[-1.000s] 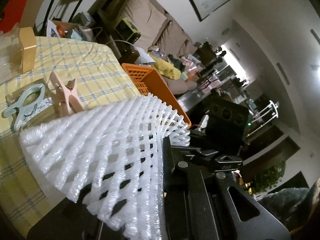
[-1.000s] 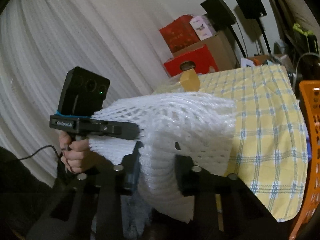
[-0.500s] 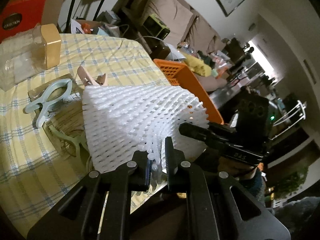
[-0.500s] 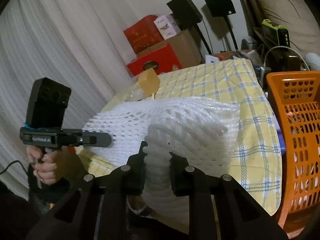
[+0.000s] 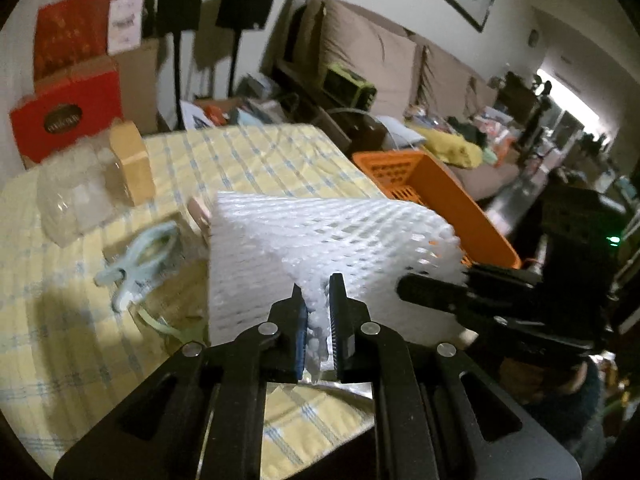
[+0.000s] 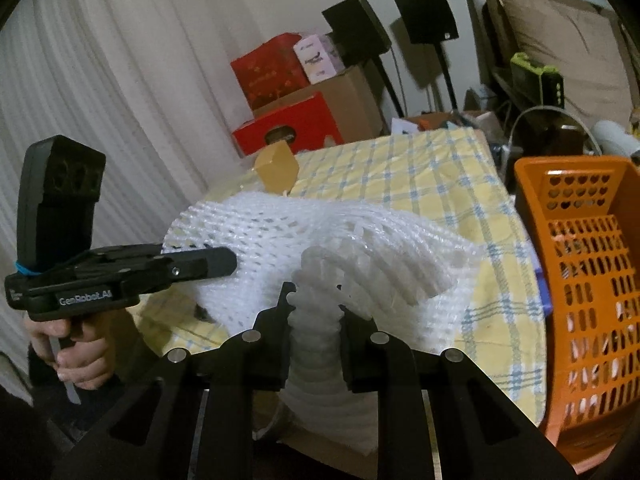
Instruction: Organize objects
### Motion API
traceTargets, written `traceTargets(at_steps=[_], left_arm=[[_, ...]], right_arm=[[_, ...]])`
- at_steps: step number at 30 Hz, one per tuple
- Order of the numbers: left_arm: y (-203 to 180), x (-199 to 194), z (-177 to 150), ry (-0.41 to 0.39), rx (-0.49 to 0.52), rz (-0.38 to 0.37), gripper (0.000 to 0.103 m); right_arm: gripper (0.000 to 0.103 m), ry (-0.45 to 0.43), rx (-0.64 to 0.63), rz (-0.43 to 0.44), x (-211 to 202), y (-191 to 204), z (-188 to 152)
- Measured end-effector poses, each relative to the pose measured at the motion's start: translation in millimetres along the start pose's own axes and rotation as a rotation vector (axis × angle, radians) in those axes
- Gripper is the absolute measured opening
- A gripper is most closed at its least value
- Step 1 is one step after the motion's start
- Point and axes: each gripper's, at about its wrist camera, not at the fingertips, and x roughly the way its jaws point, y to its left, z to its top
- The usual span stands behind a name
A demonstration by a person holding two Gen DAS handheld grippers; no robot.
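Both grippers clamped on the white foam mesh sheet (image 5: 320, 240): left gripper (image 5: 319, 320) pinching a bunched near edge between its narrow-set jaws, right gripper (image 6: 314, 312) clenched on a crumpled fold of the same sheet. Compared with a second ago, swung round and lowered: then held up and fanned out off the near edge of the table, now carried in over the yellow checked tablecloth (image 5: 256, 160) and sagging toward it, hiding part of the pink clothes peg (image 5: 199, 210) that showed whole before. Pale green plastic clamp (image 5: 140, 252) unmoved beside it, likewise the clear plastic jar with the gold cap (image 5: 96, 184) farther back. Sheet more gathered than before, less stretched, with the two grips drawn closer together. Judged from this: a fold or a bundling in progress, not yet a placement. Orange perforated plastic basket (image 6: 580, 280) standing just off the table's right side, near the sheet's right edge and the likely destination, though not certain from the pictures. Still to do, probably: bring the two held edges together, then let go with one side. Risk: springy foam opening again once released, or dragging the small clamps along.
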Motion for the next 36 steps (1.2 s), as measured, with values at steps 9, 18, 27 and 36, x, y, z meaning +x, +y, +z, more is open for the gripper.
traceTargets(at_steps=[9, 18, 27, 36], left_arm=[[-19, -5, 3, -0.076, 0.037, 0.035, 0.008], [-25, -15, 7, -0.170, 0.043, -0.019, 0.007], [-27, -18, 9, -0.202, 0.020, -0.038, 0.006], [-34, -14, 9, -0.197, 0.011, -0.056, 0.006]], right_arm=[[0.019, -0.059, -0.028, -0.045, -9, 2, 2], [0.018, -0.163, -0.095, -0.110, -24, 15, 6], [0.018, -0.227, -0.145, -0.183, -38, 25, 6], [0.017, -0.256, -0.164, -0.214, -49, 27, 5]])
